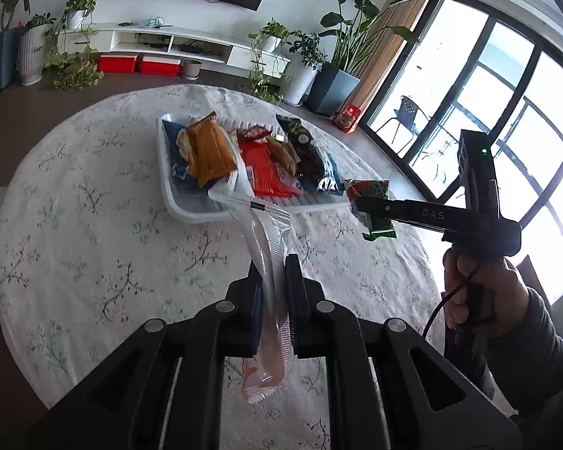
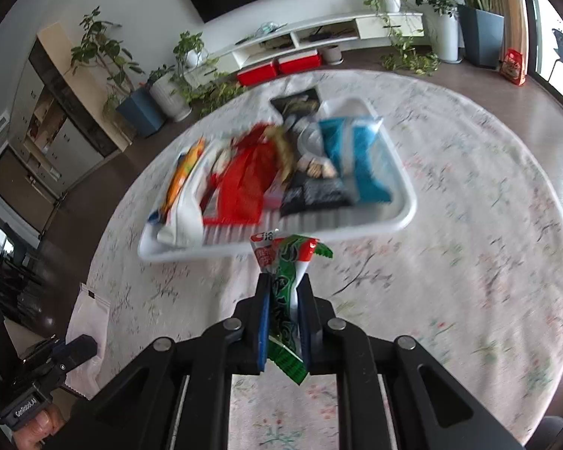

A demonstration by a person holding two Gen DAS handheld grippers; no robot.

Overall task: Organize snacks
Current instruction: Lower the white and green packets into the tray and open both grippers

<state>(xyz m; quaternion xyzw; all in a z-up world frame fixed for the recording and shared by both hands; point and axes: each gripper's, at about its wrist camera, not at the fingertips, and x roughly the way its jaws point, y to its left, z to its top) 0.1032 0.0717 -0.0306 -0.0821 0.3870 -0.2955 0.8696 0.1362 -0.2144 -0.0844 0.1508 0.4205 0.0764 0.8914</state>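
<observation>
My left gripper (image 1: 274, 262) is shut on a long clear snack packet (image 1: 268, 247) that sticks up toward the white tray (image 1: 191, 213) and hangs down below the pads. My right gripper (image 2: 284, 281) is shut on a green and red snack packet (image 2: 287, 258), held above the cloth just in front of the tray (image 2: 401, 221). The left wrist view shows that same right gripper (image 1: 360, 204) at the tray's near right corner, holding the green packet (image 1: 371, 202). The tray holds several packets: orange (image 1: 210, 150), red (image 1: 266, 172), black (image 1: 304, 150), blue (image 2: 356, 157).
The round table wears a floral cloth (image 1: 94, 202). A person's hand (image 1: 480, 292) grips the right tool. The left gripper (image 2: 71, 352) with its clear packet (image 2: 90, 322) shows low left in the right wrist view. Plants, a TV bench and red boxes (image 1: 139, 63) stand beyond.
</observation>
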